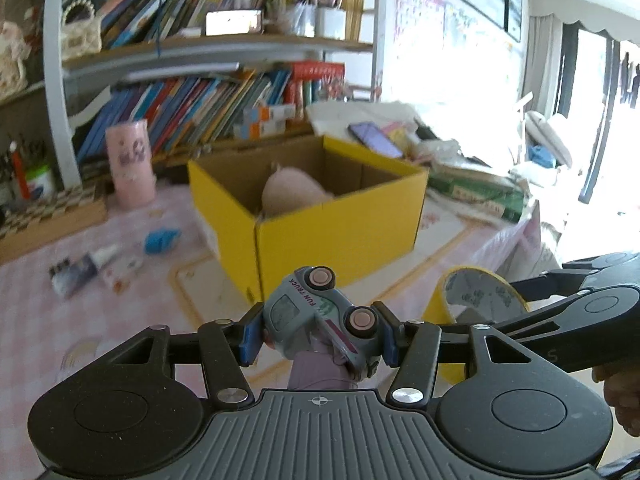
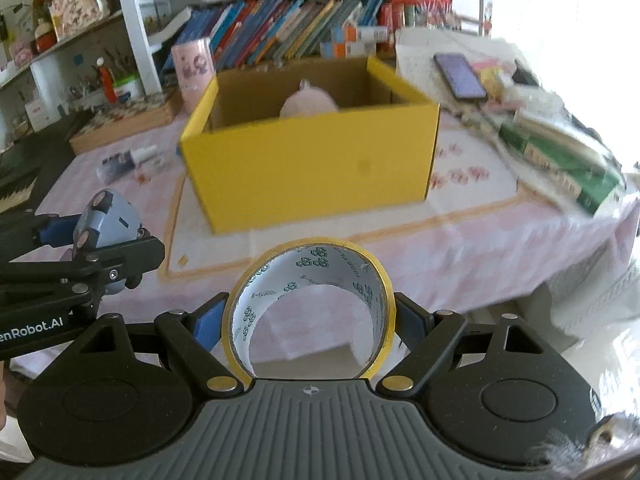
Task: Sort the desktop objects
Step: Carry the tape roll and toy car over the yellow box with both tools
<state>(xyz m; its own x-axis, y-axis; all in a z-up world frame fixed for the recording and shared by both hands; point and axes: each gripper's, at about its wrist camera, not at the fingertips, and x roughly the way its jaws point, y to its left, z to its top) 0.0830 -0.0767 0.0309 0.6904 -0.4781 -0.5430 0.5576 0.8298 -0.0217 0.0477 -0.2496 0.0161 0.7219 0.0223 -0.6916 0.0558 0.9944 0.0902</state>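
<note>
- your left gripper (image 1: 320, 332) is clamped on a grey toy truck (image 1: 324, 312), held wheels-up off the table (image 1: 60, 300), before the near corner of the yellow box (image 1: 340, 232).
- your right gripper (image 2: 310, 320) pinches a roll of yellow tape (image 2: 310, 276) by its outer rim, upright, off the table near its front edge.
- the yellow box sits mid-table, open, with a pink plush (image 2: 308, 102) inside.
- a small bottle (image 1: 102, 256) and a blue item (image 1: 160, 240) lie on the cloth left of the box; a pink cup (image 1: 130, 162) stands near the back edge.
</note>
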